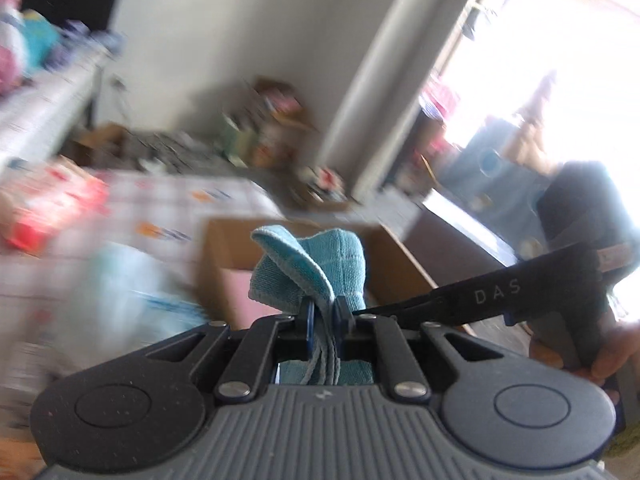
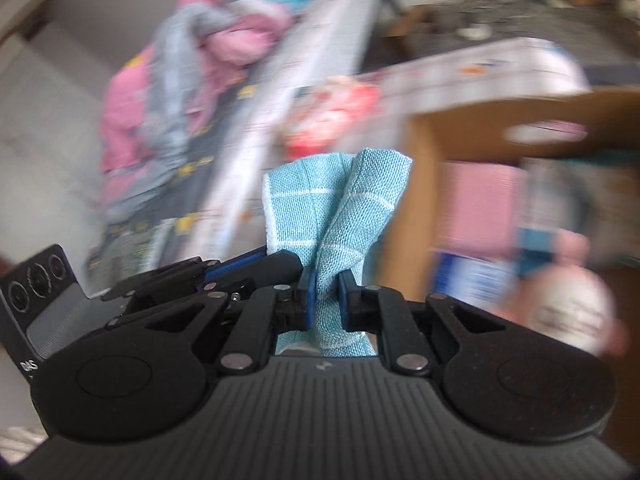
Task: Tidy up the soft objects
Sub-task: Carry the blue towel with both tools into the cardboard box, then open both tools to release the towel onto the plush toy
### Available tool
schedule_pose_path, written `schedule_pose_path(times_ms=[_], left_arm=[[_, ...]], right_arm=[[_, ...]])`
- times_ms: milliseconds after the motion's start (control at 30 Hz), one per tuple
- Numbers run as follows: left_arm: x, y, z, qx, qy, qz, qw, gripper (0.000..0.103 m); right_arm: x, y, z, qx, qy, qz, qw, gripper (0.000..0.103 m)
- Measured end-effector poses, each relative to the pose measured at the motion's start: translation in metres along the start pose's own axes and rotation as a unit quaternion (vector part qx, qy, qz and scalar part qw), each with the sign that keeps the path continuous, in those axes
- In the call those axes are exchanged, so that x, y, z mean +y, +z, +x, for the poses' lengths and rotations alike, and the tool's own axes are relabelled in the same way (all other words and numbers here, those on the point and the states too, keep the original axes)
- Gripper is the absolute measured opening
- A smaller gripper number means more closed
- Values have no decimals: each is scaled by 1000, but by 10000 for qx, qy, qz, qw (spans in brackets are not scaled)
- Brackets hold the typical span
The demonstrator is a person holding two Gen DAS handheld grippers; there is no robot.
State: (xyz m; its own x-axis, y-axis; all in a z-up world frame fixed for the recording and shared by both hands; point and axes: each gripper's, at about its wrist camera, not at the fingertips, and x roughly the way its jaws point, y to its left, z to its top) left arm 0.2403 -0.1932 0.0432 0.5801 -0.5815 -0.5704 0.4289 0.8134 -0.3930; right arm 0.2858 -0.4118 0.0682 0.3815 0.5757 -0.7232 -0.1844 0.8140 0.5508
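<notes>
Blue cloth [image 1: 316,268], centre of frame, pinched in both views: left gripper [image 1: 323,312] clamped on a bunched edge, right gripper [image 2: 326,286] clamped on a fold. Lower part of cloth hidden behind fingers. Cardboard box [image 2: 420,184] behind, blurred. Pink and grey pile [image 2: 168,92] upper left, unreadable.

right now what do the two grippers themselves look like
Both the left gripper and right gripper are matte black with a ribbed grey body, round side discs, silver rivets and blue finger pads. White "DAS" lettering marks the right gripper's side.
</notes>
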Motion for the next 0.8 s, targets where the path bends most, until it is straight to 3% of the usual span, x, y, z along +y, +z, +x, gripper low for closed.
schedule_pose_path(times_ms=[233,433,600,700,800], left_arm=[[-43,-2,97,827,-492,-271,9950,11],[-51,-11,157,1364,-346,-480,9889,11],[-48,-25,194,1920,-93,-498,9801,11],[-48,-30,202,1974,-117,-562,9786,12],[-51,-28,201,1931,-160,-611,9791,23]], right_arm=[[-73,-18,-36,-93,-1245,39,9922,11],[-118,-23,-27,50,-2073,-129,9782,12],[-137,-24,-9,239,-2311,-102,9726,14],[-138,-20,-10,152,-2313,-85,9727,16],[-138,-22,-22,-14,-2226,8,9749,19]])
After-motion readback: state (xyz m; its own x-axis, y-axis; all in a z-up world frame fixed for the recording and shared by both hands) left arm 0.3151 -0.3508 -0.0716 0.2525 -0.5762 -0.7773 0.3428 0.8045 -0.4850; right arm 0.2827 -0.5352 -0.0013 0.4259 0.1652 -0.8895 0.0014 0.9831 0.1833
